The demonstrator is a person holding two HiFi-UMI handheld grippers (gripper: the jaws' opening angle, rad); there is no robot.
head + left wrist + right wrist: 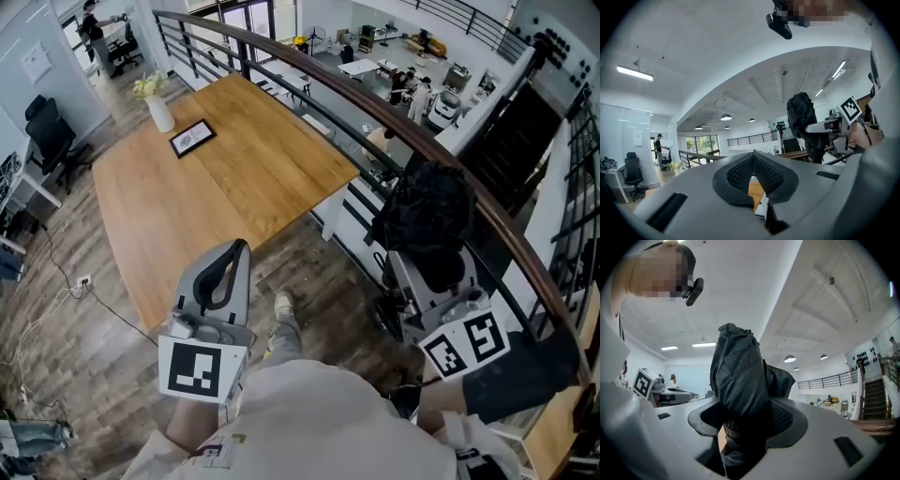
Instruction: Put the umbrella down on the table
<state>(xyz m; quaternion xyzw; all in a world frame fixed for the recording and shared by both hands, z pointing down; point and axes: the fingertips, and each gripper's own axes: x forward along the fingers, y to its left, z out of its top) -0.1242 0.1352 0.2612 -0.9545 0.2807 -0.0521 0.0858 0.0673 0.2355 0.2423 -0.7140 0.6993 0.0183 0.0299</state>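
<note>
1 black umbrella (429,220) clamped in right tongs (740,425); left tongs (753,154) together, empty; 1 table (234,169) ahead.

Pale shirt (319,422); left of it, grey left gripper (239,249) bearing black-and-white marker cube (200,368); right of it, dark sleeve (525,375).

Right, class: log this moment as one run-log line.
right gripper: shut on umbrella | left gripper: shut, empty | umbrella: upright, not yet on table | table: vase and frame on it

A wooden table (253,159) bears a white flower vase (160,113) beside a dark-framed picture (192,138).
</note>
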